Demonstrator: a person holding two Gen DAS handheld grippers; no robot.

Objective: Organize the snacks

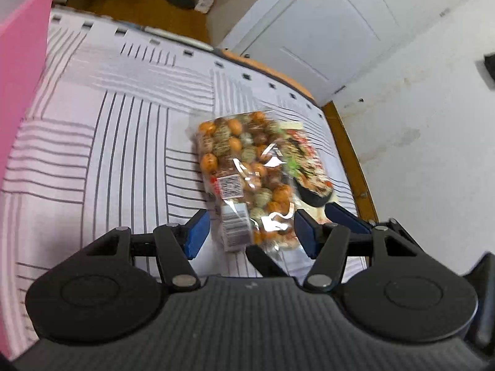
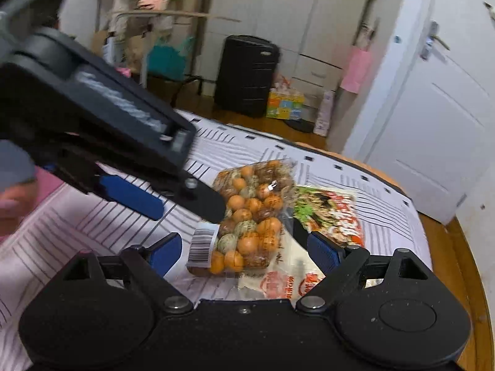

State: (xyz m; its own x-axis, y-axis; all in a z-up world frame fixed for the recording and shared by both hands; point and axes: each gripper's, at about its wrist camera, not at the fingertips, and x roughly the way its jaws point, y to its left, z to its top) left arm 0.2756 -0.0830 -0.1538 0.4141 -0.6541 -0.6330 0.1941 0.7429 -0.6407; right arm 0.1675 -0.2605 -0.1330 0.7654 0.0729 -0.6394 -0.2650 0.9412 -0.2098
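A clear bag of orange and green round snacks (image 1: 244, 160) lies on the striped tablecloth (image 1: 123, 142). My left gripper (image 1: 250, 233) stands open astride the bag's near end, its blue pads beside the bag without pressing. A red and green printed packet (image 1: 306, 160) lies to the bag's right. In the right wrist view, my right gripper (image 2: 244, 252) is wide open over the bag (image 2: 253, 213) and a white packet with red print (image 2: 278, 278). The left gripper (image 2: 188, 212) reaches in from the upper left. The printed packet (image 2: 331, 213) lies at the right.
A pink box (image 1: 18, 61) stands at the table's left. The round table's wooden rim (image 1: 349, 142) runs close on the right, with a white door (image 1: 324, 31) beyond. A black suitcase (image 2: 247, 74) and a colourful box (image 2: 284, 106) sit on the floor behind.
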